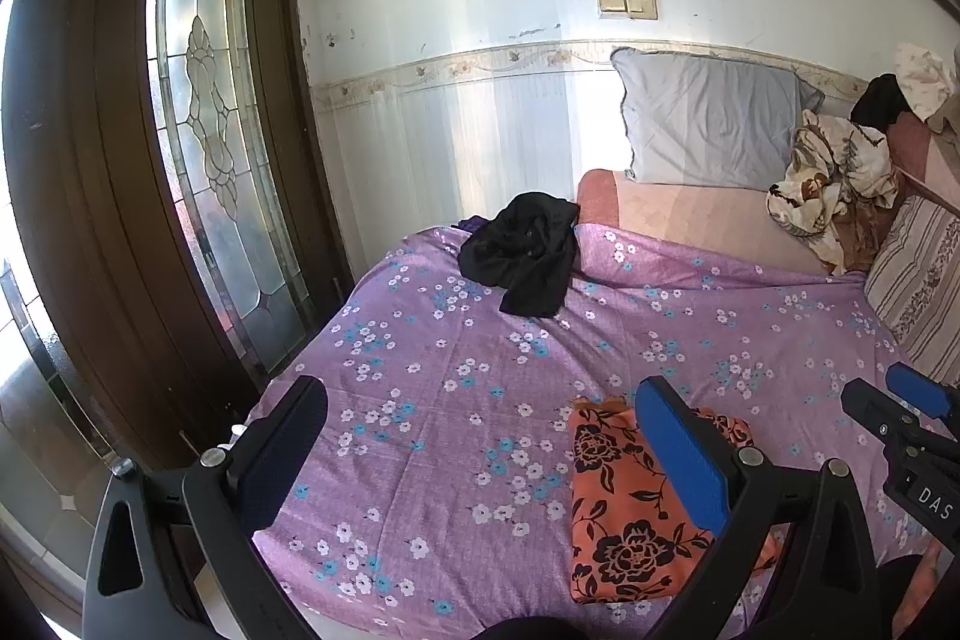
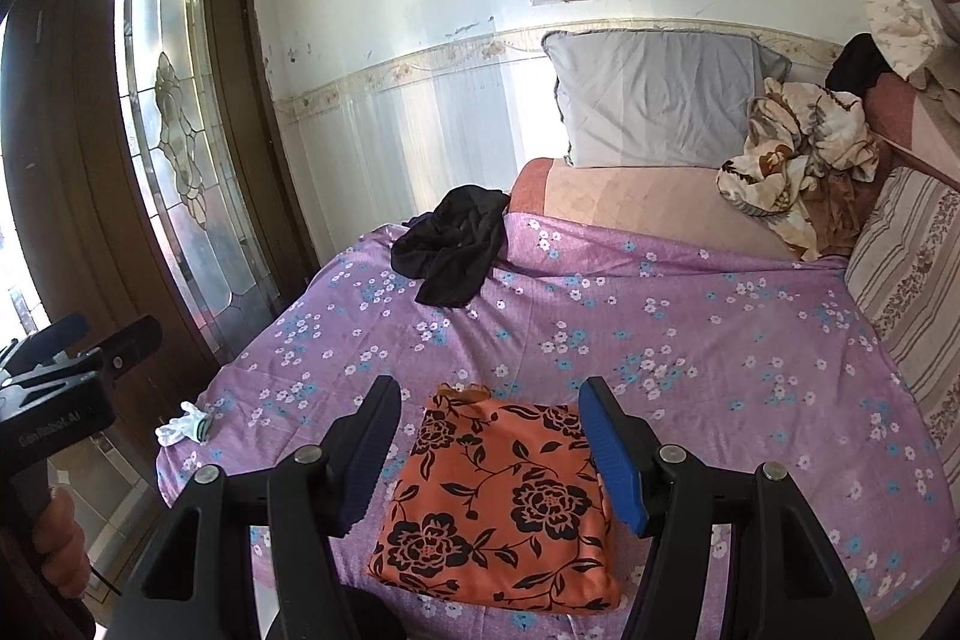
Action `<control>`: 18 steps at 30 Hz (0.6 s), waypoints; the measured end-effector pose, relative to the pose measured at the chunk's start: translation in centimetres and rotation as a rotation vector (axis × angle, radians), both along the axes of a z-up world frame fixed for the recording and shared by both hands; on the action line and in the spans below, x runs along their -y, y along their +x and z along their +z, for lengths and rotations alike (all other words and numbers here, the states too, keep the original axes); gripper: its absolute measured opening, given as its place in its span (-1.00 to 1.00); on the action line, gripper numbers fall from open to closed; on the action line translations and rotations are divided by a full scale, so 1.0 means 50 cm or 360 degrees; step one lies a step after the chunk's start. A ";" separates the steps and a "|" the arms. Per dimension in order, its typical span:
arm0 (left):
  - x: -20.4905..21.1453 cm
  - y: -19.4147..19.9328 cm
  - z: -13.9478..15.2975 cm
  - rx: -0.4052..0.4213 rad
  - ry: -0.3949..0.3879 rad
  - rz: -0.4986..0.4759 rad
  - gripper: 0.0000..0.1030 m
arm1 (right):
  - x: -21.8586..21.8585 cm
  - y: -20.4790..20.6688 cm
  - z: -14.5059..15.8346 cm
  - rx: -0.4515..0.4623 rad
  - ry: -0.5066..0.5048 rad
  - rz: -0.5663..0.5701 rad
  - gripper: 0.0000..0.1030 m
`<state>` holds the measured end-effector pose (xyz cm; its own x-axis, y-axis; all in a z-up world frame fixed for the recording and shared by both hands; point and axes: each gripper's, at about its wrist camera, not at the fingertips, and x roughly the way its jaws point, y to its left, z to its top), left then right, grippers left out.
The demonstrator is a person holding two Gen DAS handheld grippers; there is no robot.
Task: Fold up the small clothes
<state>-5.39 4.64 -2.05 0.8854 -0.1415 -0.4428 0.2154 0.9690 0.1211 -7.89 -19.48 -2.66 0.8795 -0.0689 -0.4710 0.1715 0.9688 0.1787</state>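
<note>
Right gripper [image 2: 489, 466] sits bottom centre of its view, jaws spread, nothing pinched; the folded orange floral cloth [image 2: 498, 508] lies flat on the purple bedsheet [image 2: 690, 370] in the gap between the fingers, no pad visibly touching it. Left gripper [image 1: 480, 460] also spread and empty over bare sheet, the orange cloth [image 1: 624, 514] partly behind its blue pad at lower right. One small white sock [image 2: 183, 427] at the sheet's left edge. Mid-frame: one crumpled black garment [image 2: 453, 244], unfolded. Far: one grey pillow [image 2: 660, 100] against the wall, one striped pillow [image 2: 906, 268] on the right, one bundled floral fabric [image 2: 792, 148] upper right. No containers visible. Two grippers, one folded piece.
</note>
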 end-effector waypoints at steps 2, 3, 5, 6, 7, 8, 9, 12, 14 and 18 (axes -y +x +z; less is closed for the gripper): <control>0.000 0.003 0.000 -0.0001 0.0000 0.0000 0.98 | 0.001 0.001 0.000 0.0003 -0.0003 -0.0007 0.27; 0.000 0.003 0.000 -0.0001 0.0000 0.0004 0.98 | 0.002 0.001 -0.001 0.0004 -0.0004 -0.0010 0.27; 0.000 0.005 -0.001 -0.0003 0.0000 0.0003 0.98 | 0.002 0.001 -0.002 0.0003 -0.0007 -0.0014 0.28; 0.001 0.007 -0.003 -0.0006 0.0002 -0.0003 0.98 | 0.003 0.001 -0.002 0.0003 -0.0011 -0.0017 0.27; 0.004 0.008 -0.004 -0.0007 0.0007 -0.0006 0.98 | 0.003 0.000 -0.002 0.0005 -0.0014 -0.0023 0.27; 0.006 0.010 -0.006 -0.0009 0.0009 -0.0012 0.98 | 0.004 0.000 -0.002 0.0007 -0.0016 -0.0029 0.27; 0.008 0.012 -0.008 -0.0013 0.0012 -0.0020 0.98 | 0.005 0.000 -0.002 0.0007 -0.0016 -0.0033 0.27; 0.017 0.018 -0.012 -0.0017 0.0021 -0.0032 0.98 | 0.010 0.003 -0.006 0.0000 -0.0011 -0.0046 0.27; 0.020 0.023 -0.015 -0.0023 0.0022 -0.0041 0.98 | 0.013 0.007 -0.010 -0.0008 -0.0008 -0.0051 0.27; 0.030 0.038 -0.024 -0.0039 0.0023 -0.0046 0.98 | 0.018 0.017 -0.023 -0.0034 0.0002 -0.0056 0.27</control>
<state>-3.51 3.12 -3.23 0.8698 -0.1601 -0.4667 0.2462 0.9605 0.1295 -7.03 -20.38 -3.80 0.8662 -0.0988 -0.4898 0.2091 0.9620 0.1757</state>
